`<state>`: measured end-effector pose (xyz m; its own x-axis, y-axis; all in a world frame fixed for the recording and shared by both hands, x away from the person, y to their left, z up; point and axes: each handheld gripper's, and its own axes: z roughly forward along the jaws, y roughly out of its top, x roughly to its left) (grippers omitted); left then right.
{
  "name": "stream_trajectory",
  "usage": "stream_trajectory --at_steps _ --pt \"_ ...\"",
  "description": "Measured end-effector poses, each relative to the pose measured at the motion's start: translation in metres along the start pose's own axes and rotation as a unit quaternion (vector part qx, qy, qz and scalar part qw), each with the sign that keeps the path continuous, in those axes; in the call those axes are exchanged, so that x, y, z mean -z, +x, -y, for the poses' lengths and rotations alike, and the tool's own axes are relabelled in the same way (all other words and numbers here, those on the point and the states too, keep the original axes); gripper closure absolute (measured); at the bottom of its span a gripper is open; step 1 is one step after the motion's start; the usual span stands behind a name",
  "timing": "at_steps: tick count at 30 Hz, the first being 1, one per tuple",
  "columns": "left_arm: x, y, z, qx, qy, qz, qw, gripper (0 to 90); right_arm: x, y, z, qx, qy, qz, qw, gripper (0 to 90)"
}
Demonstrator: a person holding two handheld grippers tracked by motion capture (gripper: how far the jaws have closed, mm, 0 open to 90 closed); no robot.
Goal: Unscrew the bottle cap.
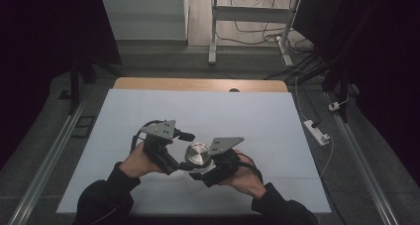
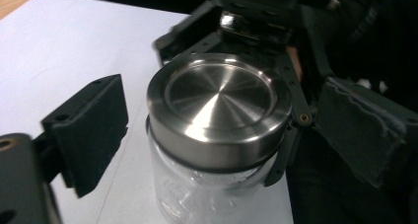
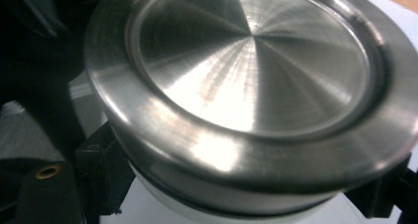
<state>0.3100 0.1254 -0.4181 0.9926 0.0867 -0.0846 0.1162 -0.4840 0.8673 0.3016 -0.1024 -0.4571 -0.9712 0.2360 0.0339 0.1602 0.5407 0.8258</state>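
Both forearms are stretched in from the bottom of the high view, with the hands brought close together. The left gripper is held in the left hand, and its jaws are spread apart. The right gripper is held in the right hand, and its jaws are squeezed in tight.

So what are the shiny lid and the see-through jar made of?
The lid looks like brushed metal, maybe steel: fine lines fan out from its middle and it throws bright glints. The jar looks like clear glass, though clear plastic is possible: the white table shows through it, with faint raised marks on its wall.
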Motion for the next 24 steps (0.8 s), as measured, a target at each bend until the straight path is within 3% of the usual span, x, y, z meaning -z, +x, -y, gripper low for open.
stream_trajectory --at_steps 4,5,8,11,14,17,20,24 --pt "-0.01 -0.007 -0.003 -0.031 0.032 0.003 0.999 12.7 -0.003 0.007 -0.001 0.023 0.007 -0.017 0.9996 15.0" --pt "-0.012 -0.009 -0.003 -0.036 0.036 -0.005 0.9987 16.2 -0.003 0.008 -0.001 0.029 0.009 -0.018 0.9994 15.0" --pt "-0.013 -0.009 -0.004 -0.017 0.018 -0.014 0.9996 19.6 -0.003 0.009 -0.002 0.033 0.007 -0.011 0.9994 15.0" --pt "-0.017 -0.01 -0.007 0.005 0.009 -0.056 0.9984 20.5 -0.001 0.006 -0.002 0.016 -0.001 0.011 0.9998 15.0" --pt "-0.025 -0.015 -0.012 0.024 0.008 -0.115 0.993 20.6 0.001 0.002 -0.001 -0.002 -0.005 0.043 0.9991 15.0" --pt "-0.032 -0.019 -0.015 0.044 0.004 -0.167 0.985 20.6 0.0 -0.001 0.0 -0.027 -0.01 0.077 0.9966 15.0" --pt "-0.036 -0.019 -0.014 0.061 -0.006 -0.19 0.9799 20.7 -0.001 -0.003 0.001 -0.043 -0.01 0.105 0.9935 15.0" --pt "-0.036 -0.019 -0.013 0.071 -0.02 -0.199 0.9772 20.7 -0.002 -0.003 0.001 -0.048 -0.009 0.119 0.9916 15.0"
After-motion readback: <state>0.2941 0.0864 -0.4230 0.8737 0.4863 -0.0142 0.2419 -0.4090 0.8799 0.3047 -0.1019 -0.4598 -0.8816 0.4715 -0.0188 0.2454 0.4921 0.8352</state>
